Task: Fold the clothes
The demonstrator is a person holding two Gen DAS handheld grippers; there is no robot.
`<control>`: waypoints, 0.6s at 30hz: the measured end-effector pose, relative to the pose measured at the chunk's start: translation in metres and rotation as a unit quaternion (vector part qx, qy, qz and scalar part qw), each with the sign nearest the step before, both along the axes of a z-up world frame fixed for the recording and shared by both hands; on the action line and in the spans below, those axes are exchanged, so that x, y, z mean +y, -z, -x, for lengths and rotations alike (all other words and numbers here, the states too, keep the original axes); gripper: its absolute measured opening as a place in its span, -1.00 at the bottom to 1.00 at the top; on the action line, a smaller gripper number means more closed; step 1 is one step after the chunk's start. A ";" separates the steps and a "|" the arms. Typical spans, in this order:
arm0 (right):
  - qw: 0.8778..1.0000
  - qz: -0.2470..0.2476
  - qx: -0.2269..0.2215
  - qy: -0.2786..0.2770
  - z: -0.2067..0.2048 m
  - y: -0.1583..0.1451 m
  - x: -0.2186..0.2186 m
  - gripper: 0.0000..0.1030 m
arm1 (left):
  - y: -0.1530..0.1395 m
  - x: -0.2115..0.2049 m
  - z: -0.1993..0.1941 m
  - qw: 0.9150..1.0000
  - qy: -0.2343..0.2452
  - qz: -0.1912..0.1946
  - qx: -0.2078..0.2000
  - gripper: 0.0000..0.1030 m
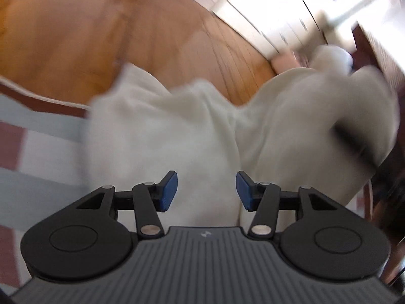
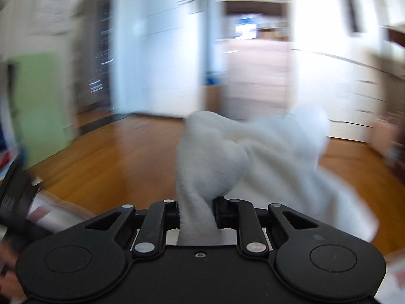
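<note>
- The right gripper [image 2: 197, 212] pinches a bunched fold of the white cloth [image 2: 253, 152]; the cloth runs up between its jaws and billows out ahead of it, lifted above the wooden floor [image 2: 114, 157].
- The left gripper [image 1: 206, 190] has its jaws spread, blue pads [image 1: 169, 190] bare, nothing between them.
- Just beyond it the white cloth [image 1: 177, 126] hangs over the edge of a checked, red-bordered cover [image 1: 38, 139].
- Both views are blurred.

Both grippers are matte black, with round pivot housings, silver rivets and slim linkage arms. The left gripper [image 1: 206, 190] has blue pads [image 1: 169, 190] and a ribbed grey body; the right gripper [image 2: 197, 214] shows one small screw.
</note>
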State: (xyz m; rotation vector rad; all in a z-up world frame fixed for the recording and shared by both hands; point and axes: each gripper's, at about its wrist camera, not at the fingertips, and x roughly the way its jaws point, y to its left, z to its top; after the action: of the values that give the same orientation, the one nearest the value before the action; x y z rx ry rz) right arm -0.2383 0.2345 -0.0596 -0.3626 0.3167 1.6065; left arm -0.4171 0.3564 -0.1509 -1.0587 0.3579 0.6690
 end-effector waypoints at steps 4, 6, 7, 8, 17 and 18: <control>0.994 0.097 0.009 -0.056 0.036 0.057 0.038 -0.58 | 0.009 0.012 0.039 0.998 -0.037 0.038 -0.021 -0.01; 0.987 0.150 0.026 -0.058 0.040 0.091 0.047 -0.59 | 0.017 0.019 0.044 0.996 -0.037 0.067 -0.044 -0.01; 0.985 0.162 0.036 -0.054 0.040 0.104 0.046 -0.59 | 0.020 0.021 0.041 0.995 -0.035 0.076 -0.048 -0.01; 0.983 0.171 0.044 -0.050 0.040 0.113 0.045 -0.58 | 0.024 0.023 0.038 0.995 -0.033 0.084 -0.051 -0.01; 0.993 0.100 0.046 -0.043 0.047 0.043 0.022 -0.58 | 0.027 0.032 0.035 0.993 -0.049 0.069 -0.088 -0.01; 0.995 0.082 0.033 -0.046 0.052 0.030 0.013 -0.58 | 0.030 0.033 0.038 0.991 -0.053 0.074 -0.097 -0.01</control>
State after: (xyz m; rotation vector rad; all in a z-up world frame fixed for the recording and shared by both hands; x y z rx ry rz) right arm -0.2906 0.2471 -0.0896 -0.4561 0.4908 1.6897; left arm -0.4548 0.3899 -0.1810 -1.2805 0.1860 0.6345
